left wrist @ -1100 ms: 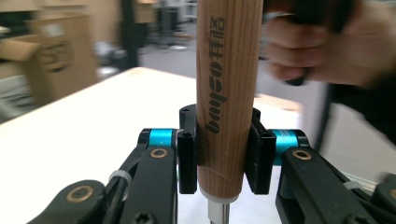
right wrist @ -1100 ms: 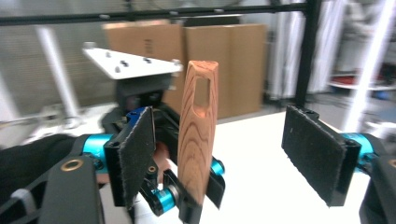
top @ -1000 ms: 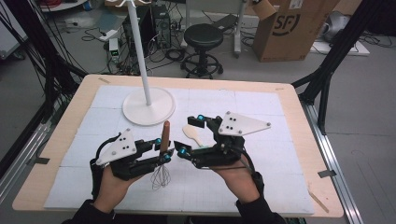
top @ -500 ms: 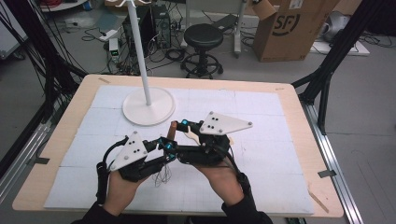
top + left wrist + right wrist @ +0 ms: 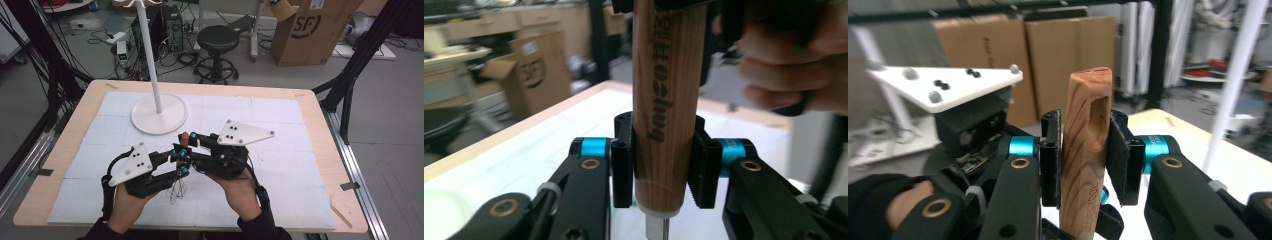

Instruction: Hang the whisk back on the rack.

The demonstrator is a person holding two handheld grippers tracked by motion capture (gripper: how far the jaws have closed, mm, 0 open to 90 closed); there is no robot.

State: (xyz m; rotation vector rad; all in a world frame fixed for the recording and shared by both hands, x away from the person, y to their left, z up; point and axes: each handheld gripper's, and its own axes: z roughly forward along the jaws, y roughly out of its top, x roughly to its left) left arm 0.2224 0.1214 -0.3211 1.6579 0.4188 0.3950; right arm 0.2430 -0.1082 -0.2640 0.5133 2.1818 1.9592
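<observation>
Right now both grippers meet at lower centre of the high view, above the white-covered surface [image 5: 280,150], and both have the same whisk between their fingers. The whisk's wooden handle [image 5: 184,136] stands nearly upright there, its rounded top poking up between the two tools, while its thin wire loops [image 5: 176,189] hang below, just over the surface.

The left gripper [image 5: 176,161] comes in from the lower left of that view. In the left gripper view its fingers [image 5: 621,165] sit on either side of the lower handle [image 5: 663,100], near the end where the wires begin; they have just been easing apart a little, yet the pads are on the wood at both sides.

The right gripper [image 5: 192,142] reaches in from the lower right, its grey plate [image 5: 243,133] tilted above it. In the right gripper view its fingers [image 5: 1050,157] have just been closing on the upper handle [image 5: 1087,150], close below the slotted top; the left pad is against the wood, while the right pad lies so close that I cannot tell whether a sliver of gap remains.

A white stand's round base [image 5: 159,114] rests on the surface in the upper left of the high view, well apart from the hands.
</observation>
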